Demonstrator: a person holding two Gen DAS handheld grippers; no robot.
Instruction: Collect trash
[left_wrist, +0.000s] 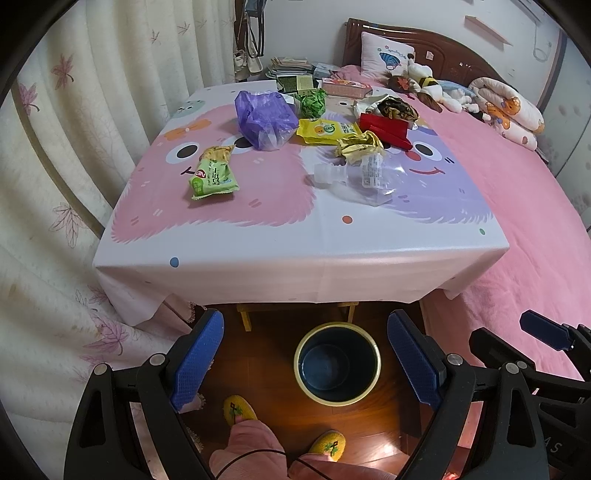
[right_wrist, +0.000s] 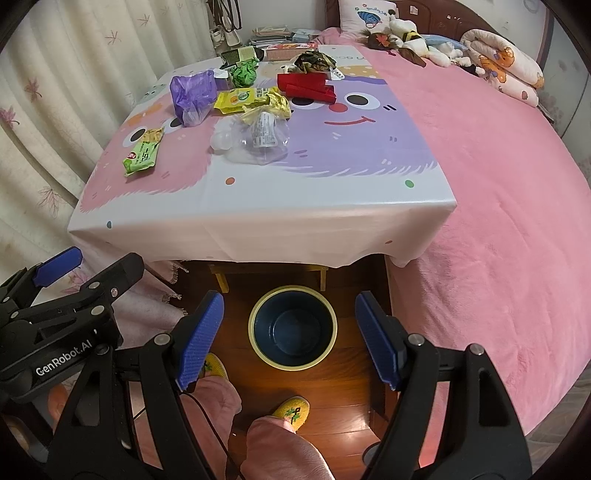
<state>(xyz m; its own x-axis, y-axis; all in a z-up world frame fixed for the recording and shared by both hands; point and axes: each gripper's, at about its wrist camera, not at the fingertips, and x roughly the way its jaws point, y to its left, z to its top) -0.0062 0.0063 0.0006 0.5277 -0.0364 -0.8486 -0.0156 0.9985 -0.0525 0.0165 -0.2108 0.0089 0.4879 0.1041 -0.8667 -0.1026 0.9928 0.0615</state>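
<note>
Trash lies on a table with a cartoon cloth (left_wrist: 295, 254) (right_wrist: 258, 210): a green snack wrapper (left_wrist: 213, 177) (right_wrist: 143, 155), a purple plastic bag (left_wrist: 264, 118) (right_wrist: 192, 96), a clear plastic pouch (left_wrist: 364, 177) (right_wrist: 255, 142), yellow wrappers (left_wrist: 327, 131) (right_wrist: 255, 99), a green crumpled ball (left_wrist: 313, 104) (right_wrist: 244, 74) and a red box (left_wrist: 386, 129) (right_wrist: 306, 86). A dark bin with a yellow rim (left_wrist: 337, 363) (right_wrist: 292, 327) stands empty on the floor below. My left gripper (left_wrist: 304, 354) and right gripper (right_wrist: 290, 338) are both open and empty, held above the bin, short of the table.
A bed with a pink blanket (left_wrist: 535, 221) (right_wrist: 498, 184) lies to the right, with plush toys (left_wrist: 432, 85) and a rolled quilt (left_wrist: 509, 107). Curtains (left_wrist: 55, 147) hang on the left. Books (left_wrist: 291, 66) sit behind the table. The person's yellow slippers (left_wrist: 238, 408) (right_wrist: 291, 408) are on the wood floor.
</note>
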